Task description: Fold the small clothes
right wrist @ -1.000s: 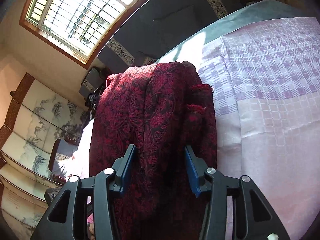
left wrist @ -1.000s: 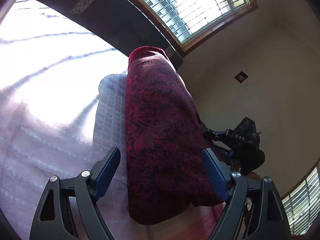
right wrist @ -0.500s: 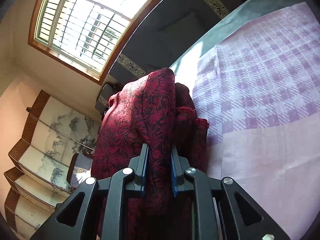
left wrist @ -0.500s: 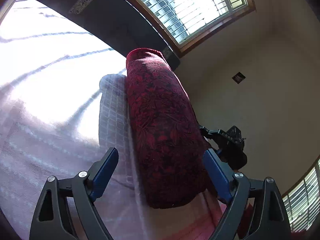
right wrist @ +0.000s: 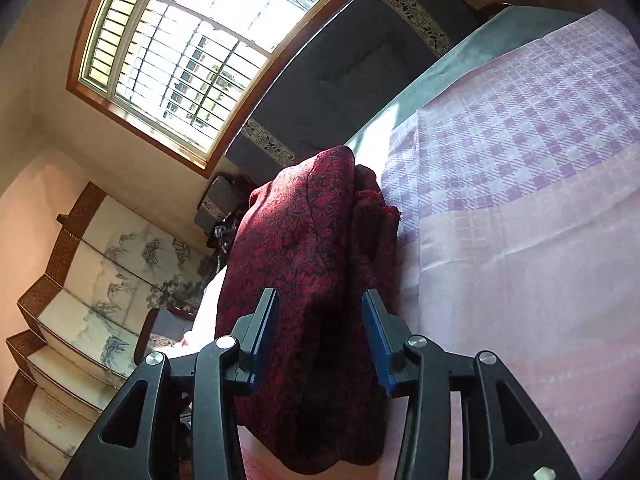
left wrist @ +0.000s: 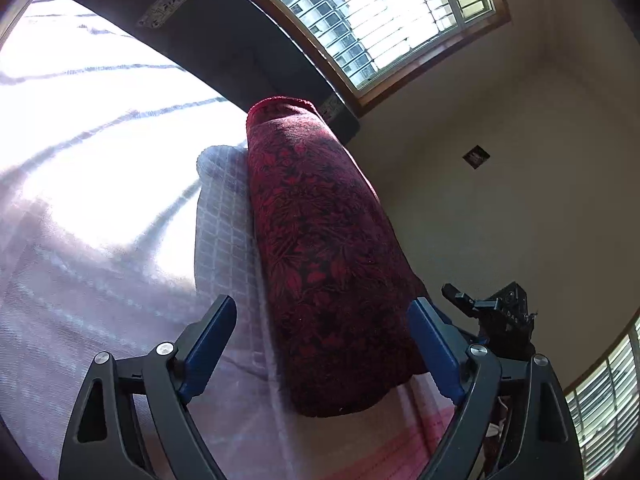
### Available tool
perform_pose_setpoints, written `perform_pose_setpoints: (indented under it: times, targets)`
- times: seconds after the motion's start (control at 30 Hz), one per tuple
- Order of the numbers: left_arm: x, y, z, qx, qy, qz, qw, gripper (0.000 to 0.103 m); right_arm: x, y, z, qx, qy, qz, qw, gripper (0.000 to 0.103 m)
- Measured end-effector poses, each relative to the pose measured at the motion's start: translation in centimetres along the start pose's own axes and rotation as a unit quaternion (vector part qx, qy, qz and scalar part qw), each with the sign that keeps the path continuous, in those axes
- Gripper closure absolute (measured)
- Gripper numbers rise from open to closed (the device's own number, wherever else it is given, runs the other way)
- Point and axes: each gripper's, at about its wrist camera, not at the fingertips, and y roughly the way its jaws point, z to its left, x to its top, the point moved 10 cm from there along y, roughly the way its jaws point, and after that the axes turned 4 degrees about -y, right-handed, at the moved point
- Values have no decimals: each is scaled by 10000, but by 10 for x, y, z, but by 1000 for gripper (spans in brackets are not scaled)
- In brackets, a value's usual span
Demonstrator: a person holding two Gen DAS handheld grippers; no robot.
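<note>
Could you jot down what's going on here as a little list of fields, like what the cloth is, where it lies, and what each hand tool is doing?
garment: dark red patterned cloth, folded into a long bundle
surface: lilac checked sheet
left tool: open wide, fingers either side of the bundle's end, not pressing it
right tool: jaws opening, cloth between the blue pads
background: barred window, painted folding screen
fold status: bundle lies on the sheet; neither tool grips it
</note>
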Motion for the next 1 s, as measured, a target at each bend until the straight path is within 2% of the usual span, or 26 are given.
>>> perform_pose_setpoints:
  times: [0.07, 0.13, 0.17, 0.23, 0.33, 0.43, 0.53, 0.63, 0.7, 0.73, 0.8, 0.87, 0.93, 1.0]
  targets:
    - [0, 0, 0, -21, -13, -14, 10000, 15, -23, 2, 10, -17, -83, 295, 9995, 62]
    - [0, 0, 0, -28, -18, -20, 10000, 15, -43, 9, 9, -134, -19, 553, 9984, 80]
    - [0, 0, 0, -28, -18, -20, 10000, 15, -51, 12, 4, -201, 36, 638, 9977, 95]
    - [0, 0, 0, -32, -22, -26, 10000, 15, -59, 13, -3, -128, 273, 610, 9977, 95]
    - [1, -1, 2, -47, -31, -32, 10000, 15, -57, 3, 0, 493, 786, 362, 9950, 95]
    - [1, -1, 3, -39, -28, -28, 10000, 15, -64, 11, -16, 79, 566, 464, 9973, 95]
    - [1, -1, 4, 19, -19, -44, 10000, 15, -72, 22, -27, 91, 566, 553, 9968, 99]
    - [1, -3, 5, 250, -60, -3, 9997, 15, -74, 23, -33, 323, 782, 497, 9952, 99]
    - [3, -8, -6, -11, -319, -86, 9995, 15, -75, 23, -32, 294, 710, 499, 9958, 99]
    - [4, -10, -16, -100, -278, -148, 9995, 15, -76, 24, -32, 275, 689, 502, 9960, 99]
    - [6, -6, -40, 13, 139, -220, 9997, 15, -76, 25, -32, 268, 676, 506, 9961, 99]
    - [1, 10, -65, 107, 658, -14, 9978, 15, -76, 25, -32, 257, 671, 493, 9962, 99]
    - [-8, 27, -88, 147, 1116, 186, 9935, 15, -77, 25, -31, 213, 633, 466, 9967, 99]
    - [-14, 44, -101, 388, 1570, 191, 9867, 15, -77, 23, -29, 164, 598, 435, 9971, 99]
